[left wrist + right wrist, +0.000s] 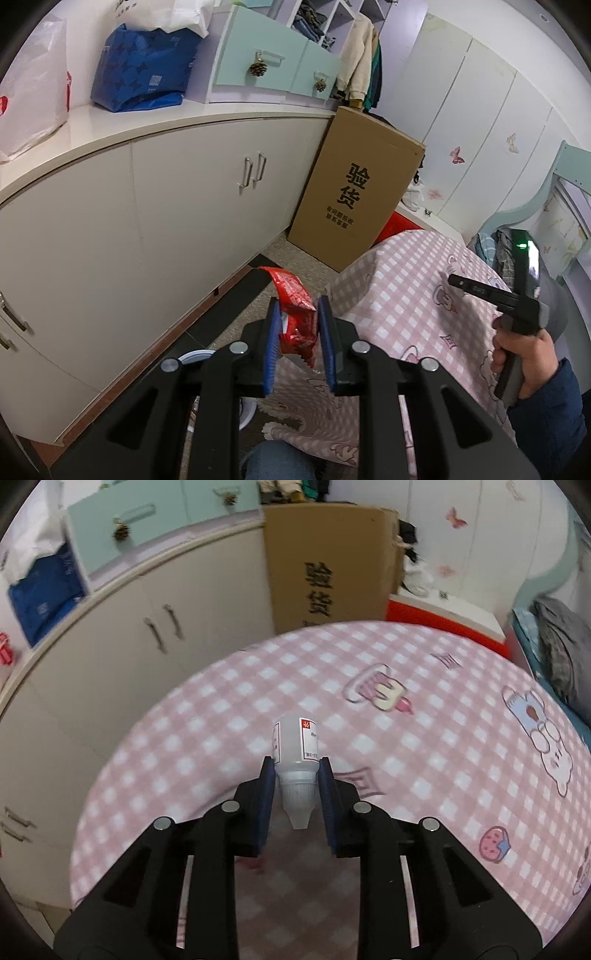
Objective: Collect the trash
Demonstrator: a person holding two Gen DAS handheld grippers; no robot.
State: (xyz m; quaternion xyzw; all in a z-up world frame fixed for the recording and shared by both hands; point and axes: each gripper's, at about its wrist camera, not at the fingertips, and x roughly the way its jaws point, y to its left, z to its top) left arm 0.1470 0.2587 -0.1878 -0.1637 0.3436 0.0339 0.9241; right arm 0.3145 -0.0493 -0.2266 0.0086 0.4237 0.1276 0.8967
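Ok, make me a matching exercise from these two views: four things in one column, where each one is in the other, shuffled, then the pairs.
1 red wrapper
2 white bottle
3 blue bag
4 cardboard box

A on the countertop
B in the right gripper
C on the floor by the cabinet
D in the left gripper

Pairs: 1-D, 2-B, 3-A, 4-C

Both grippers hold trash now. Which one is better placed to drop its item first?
Probably left. The left hand-held gripper holds the red wrapper beyond the table edge, with a white rim, maybe a bin, below. The right hand-held gripper holds the small white bottle over the tablecloth.
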